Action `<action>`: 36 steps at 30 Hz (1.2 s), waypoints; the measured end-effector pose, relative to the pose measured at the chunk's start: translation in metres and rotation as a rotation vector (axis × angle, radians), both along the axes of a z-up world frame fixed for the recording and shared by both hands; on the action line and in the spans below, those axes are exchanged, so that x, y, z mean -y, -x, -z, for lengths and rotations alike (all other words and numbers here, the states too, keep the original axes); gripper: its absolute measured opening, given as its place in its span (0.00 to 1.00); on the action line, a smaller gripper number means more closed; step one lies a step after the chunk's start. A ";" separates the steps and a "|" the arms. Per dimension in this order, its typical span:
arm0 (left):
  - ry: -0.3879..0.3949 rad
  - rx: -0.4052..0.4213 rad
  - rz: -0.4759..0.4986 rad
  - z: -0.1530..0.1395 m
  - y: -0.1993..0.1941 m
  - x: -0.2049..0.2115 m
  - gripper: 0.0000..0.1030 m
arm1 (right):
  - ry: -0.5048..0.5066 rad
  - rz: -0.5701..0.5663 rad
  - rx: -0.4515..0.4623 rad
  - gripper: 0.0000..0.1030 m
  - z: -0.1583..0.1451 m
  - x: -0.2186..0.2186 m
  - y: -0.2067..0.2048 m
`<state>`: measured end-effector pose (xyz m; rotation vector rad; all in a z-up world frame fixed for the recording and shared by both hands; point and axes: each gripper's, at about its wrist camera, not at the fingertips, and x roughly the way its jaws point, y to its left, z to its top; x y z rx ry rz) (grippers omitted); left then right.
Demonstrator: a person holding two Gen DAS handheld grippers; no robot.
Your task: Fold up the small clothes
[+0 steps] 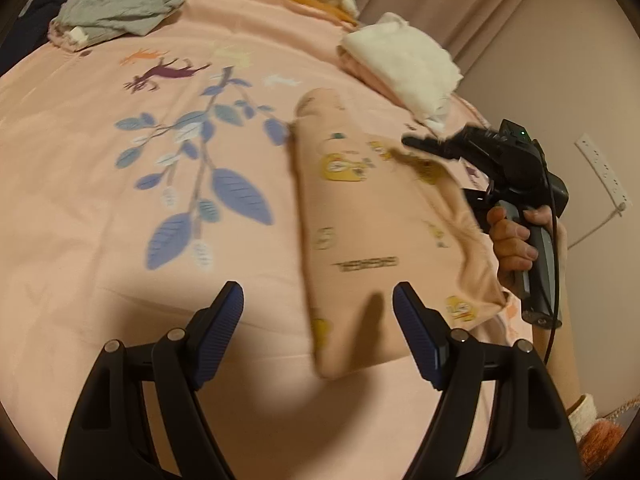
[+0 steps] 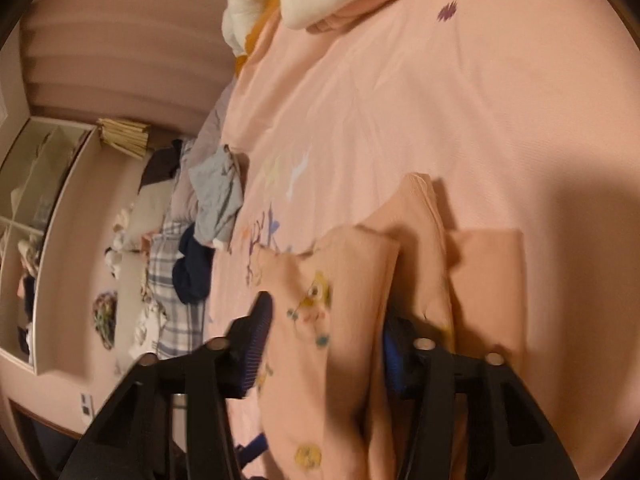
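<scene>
Both feeds come to me warm and rather dim, the light tinting everything pink-orange. My left gripper (image 1: 318, 312) throws soft, broad shadows onto the peach printed bedsheet (image 1: 100, 152) just beneath its fingers. The folded peach garment with yellow cartoon prints (image 1: 360, 216) is smeared by motion blur in both views, worst in the right wrist feed. Fisheye bending curves the edges, with dark vignetting at the corners.

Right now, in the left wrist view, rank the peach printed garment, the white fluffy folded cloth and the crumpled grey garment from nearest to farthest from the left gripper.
1. Peach printed garment: just ahead of the left gripper, slightly right.
2. White fluffy folded cloth: farther back, on the right.
3. Crumpled grey garment: far back, on the left.
</scene>
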<state>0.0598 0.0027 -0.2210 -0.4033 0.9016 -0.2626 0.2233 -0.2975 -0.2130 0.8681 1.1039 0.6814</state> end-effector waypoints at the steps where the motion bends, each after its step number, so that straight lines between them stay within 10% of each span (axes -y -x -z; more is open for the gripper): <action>1: 0.010 -0.003 -0.010 0.001 0.000 -0.006 0.75 | 0.036 0.024 -0.010 0.20 0.003 0.000 -0.003; 8: 0.039 -0.029 -0.073 0.004 -0.004 -0.026 0.75 | 0.124 0.050 0.169 0.10 -0.035 0.010 0.022; 13: 0.035 -0.023 -0.067 0.002 -0.002 -0.020 0.75 | 0.393 0.037 0.315 0.09 -0.072 0.003 0.034; 18: 0.019 -0.022 -0.054 0.002 -0.003 -0.016 0.75 | 0.649 0.098 0.260 0.14 -0.049 0.015 0.025; 21: 0.015 -0.023 -0.064 0.003 -0.004 -0.016 0.75 | 0.648 0.096 0.190 0.22 -0.044 0.023 0.023; 29: -0.001 -0.021 -0.082 0.001 -0.006 -0.016 0.75 | 0.602 0.028 0.398 0.22 -0.096 0.003 0.073; 36: -0.022 -0.005 -0.076 -0.002 0.003 -0.016 0.75 | 0.645 -0.051 0.300 0.22 -0.029 0.001 0.117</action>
